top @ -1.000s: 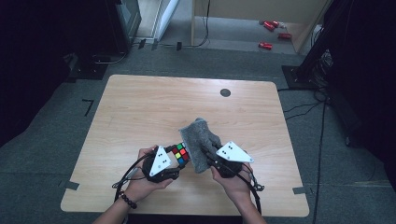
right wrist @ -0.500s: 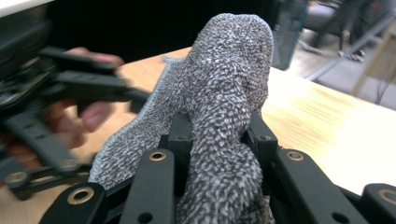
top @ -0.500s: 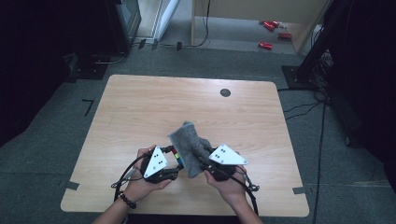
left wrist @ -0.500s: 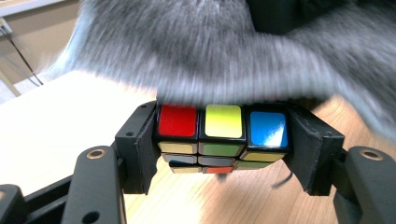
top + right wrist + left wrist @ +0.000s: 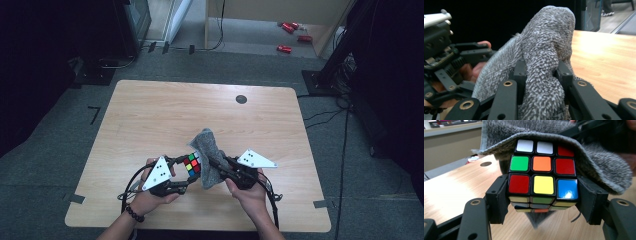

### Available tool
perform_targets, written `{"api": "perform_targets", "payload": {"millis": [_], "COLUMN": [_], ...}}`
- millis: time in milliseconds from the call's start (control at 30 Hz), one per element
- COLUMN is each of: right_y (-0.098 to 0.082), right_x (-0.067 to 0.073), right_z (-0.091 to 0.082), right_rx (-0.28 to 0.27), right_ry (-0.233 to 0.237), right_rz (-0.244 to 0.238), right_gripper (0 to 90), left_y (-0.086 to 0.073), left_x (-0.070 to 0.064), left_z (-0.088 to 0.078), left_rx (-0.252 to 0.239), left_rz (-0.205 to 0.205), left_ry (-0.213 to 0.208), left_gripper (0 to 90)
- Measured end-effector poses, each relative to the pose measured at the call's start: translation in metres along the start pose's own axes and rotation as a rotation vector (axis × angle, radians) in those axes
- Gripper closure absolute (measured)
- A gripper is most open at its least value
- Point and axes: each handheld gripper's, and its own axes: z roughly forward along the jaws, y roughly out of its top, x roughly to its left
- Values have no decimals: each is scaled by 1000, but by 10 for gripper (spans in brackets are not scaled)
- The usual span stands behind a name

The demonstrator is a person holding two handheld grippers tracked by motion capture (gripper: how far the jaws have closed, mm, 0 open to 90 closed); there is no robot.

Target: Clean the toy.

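Note:
A scrambled colour cube (image 5: 542, 177) sits clamped between the black jaws of my left gripper (image 5: 543, 203), held just above the table near its front edge. In the high view the cube (image 5: 192, 164) shows beside the left gripper (image 5: 186, 172). A grey knitted cloth (image 5: 544, 60) is bunched between the jaws of my right gripper (image 5: 541, 76), which is shut on it. The cloth (image 5: 599, 167) drapes over the cube's top and far side. In the high view the cloth (image 5: 207, 155) lies between the two hands, with the right gripper (image 5: 220, 167) at its right side.
The wooden table (image 5: 165, 115) has a round cable hole (image 5: 241, 99) at the back. Tape marks (image 5: 322, 204) sit at its front corners. Red objects (image 5: 287, 37) lie on the floor beyond, and dark stands flank the table.
The right gripper has brought the cloth leftward against the cube, and the cloth now covers part of it. The left gripper has kept still with the cube.

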Motion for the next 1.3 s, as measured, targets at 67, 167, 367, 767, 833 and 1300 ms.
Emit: {"api": "perform_targets", "payload": {"millis": [67, 167, 367, 767, 833, 1300], "right_y": [-3, -9, -13, -3, -7, -16], "right_x": [-7, -15, -19, -6, -15, -3], "right_z": [2, 7, 9, 2, 5, 13], "right_rx": [25, 120, 146, 30, 106, 55], "right_ry": [25, -37, -74, 19, -33, 46], "right_rz": [54, 32, 29, 41, 48, -94], "right_gripper": [695, 697, 696, 695, 696, 686], "left_y": [1, 2, 3, 1, 3, 2], "left_x": [2, 2, 6, 8, 12, 32], "left_z": [-2, -3, -5, -5, -8, -17], "left_rx": [0, -24, -29, -29, -60, -143], "left_rz": [-10, -25, -42, -67, -102, -289], "left_ry": [-7, -15, -9, -16, -20, -11], "left_gripper": [352, 352, 351, 351, 351, 351]}}
